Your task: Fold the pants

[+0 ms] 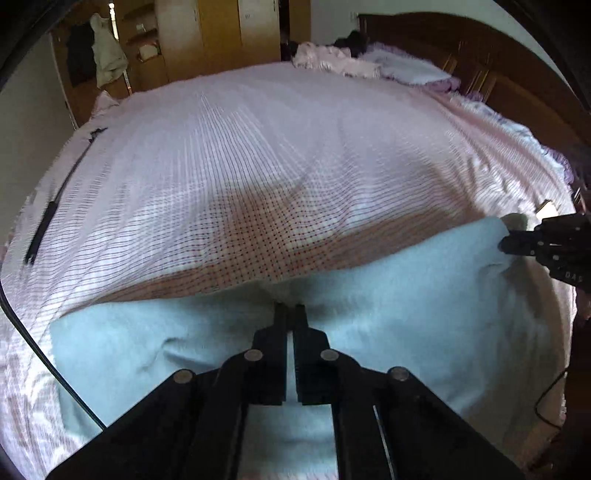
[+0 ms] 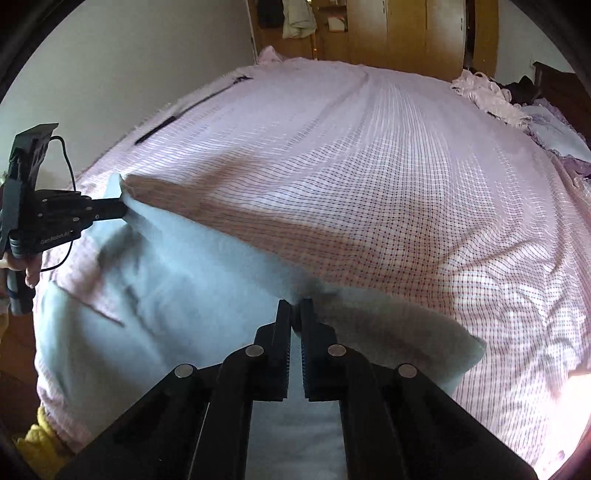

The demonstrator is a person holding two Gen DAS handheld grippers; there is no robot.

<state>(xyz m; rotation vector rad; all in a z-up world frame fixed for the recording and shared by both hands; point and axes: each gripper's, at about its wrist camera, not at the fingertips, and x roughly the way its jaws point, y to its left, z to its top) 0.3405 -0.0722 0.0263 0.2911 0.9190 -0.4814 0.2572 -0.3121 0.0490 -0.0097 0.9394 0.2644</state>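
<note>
Left wrist view, left side of frame: a black cable [image 1: 33, 343] curves across the checked bedsheet [image 1: 258, 155], and a dark strap-like item [image 1: 44, 225] lies on the sheet near the bed's left edge. Upper left: wooden wardrobe [image 1: 221, 33] with clothes hanging [image 1: 107, 51] beside it. Lower centre: the left gripper [image 1: 290, 308] has its jaws pressed together on the far edge of the light blue pants [image 1: 406, 314], which spread across the lower half of the frame on the bed. Upper right: pillows and a heap of pale laundry [image 1: 332, 59] against the dark headboard [image 1: 480, 55]. Right edge, mid height: the right gripper [image 1: 506, 242] pinches the pants' far right corner, jaws closed on the cloth.

Right wrist view, left edge: the left gripper [image 2: 123, 210] clamps an upturned corner of the pants [image 2: 166, 288], a hand [image 2: 22, 269] on its handle. Lower left corner: yellow fabric [image 2: 40, 443], unclear what. Centre bottom: the right gripper [image 2: 296, 308] has its jaws shut on the pants' edge, which is held taut between the two grippers. Right half: bare bedsheet [image 2: 406, 166], a bright sun patch at lower right.
</note>
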